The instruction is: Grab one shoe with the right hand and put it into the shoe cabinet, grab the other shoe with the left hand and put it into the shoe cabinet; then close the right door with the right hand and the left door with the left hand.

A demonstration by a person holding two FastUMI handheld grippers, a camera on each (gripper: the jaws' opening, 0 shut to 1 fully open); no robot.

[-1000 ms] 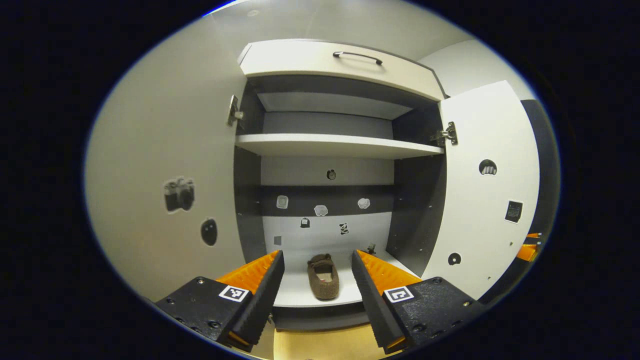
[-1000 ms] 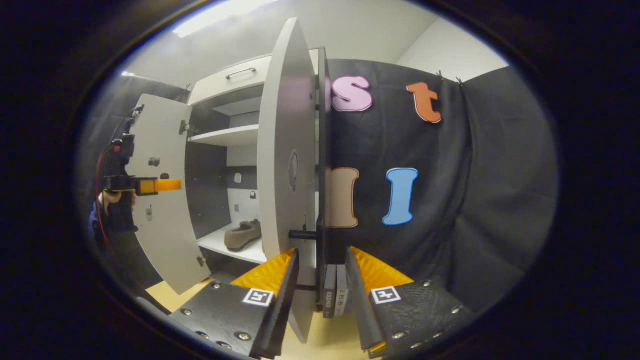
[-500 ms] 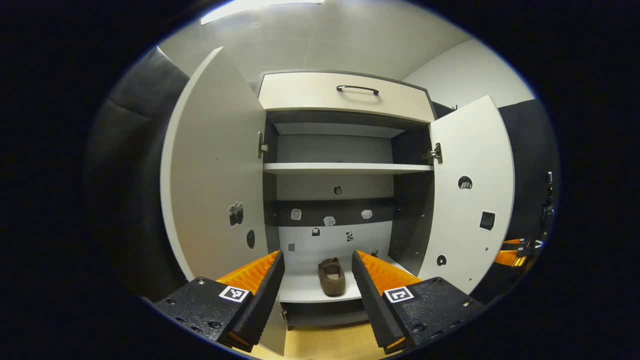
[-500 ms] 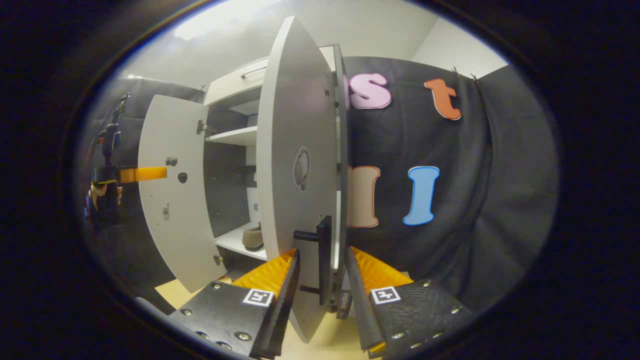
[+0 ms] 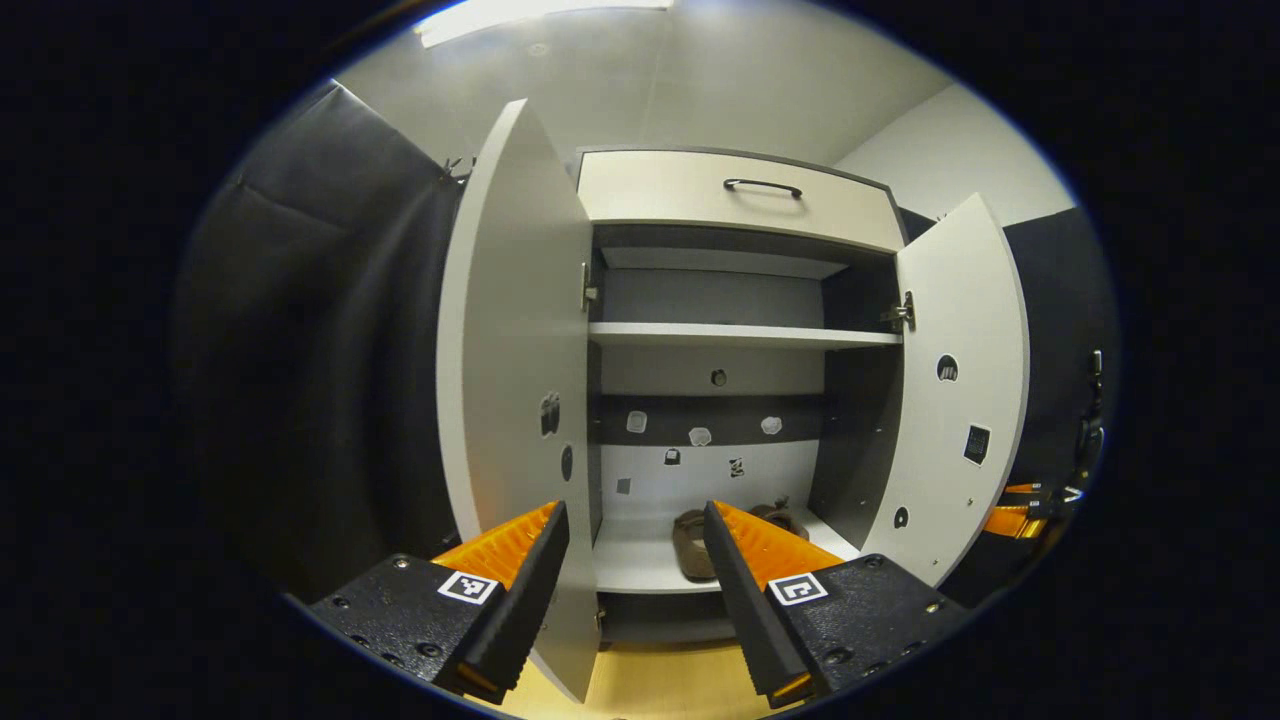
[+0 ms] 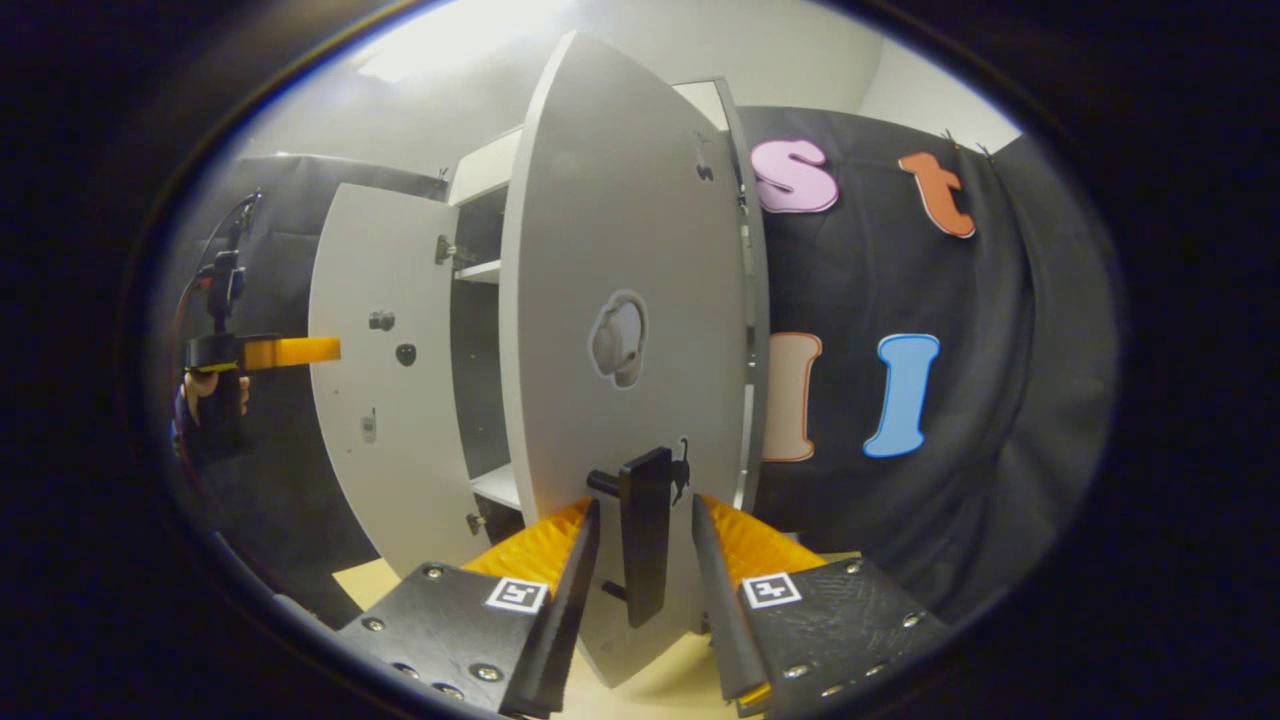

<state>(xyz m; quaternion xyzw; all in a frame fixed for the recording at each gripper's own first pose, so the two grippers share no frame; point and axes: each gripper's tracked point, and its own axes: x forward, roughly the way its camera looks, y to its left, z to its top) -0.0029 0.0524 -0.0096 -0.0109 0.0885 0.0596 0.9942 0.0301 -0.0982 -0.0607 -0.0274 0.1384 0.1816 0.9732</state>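
Now right tool [image 6: 645, 560] jaws straddle right door [image 6: 620, 300] handle [image 6: 642, 530], not visibly clamped. Left tool [image 5: 635, 560] open, empty, facing cabinet [image 5: 740, 190]. Shoes [image 5: 692, 540] on bottom shelf. Doors rigid, hinged, light: push flat near handle edge, no squeeze needed.

I see a pale wooden floor [image 5: 640, 690] below, a white ceiling [image 5: 700, 70] with a bright light strip [image 5: 540, 15] above, and black cloth [image 5: 320, 350] hanging at the side.
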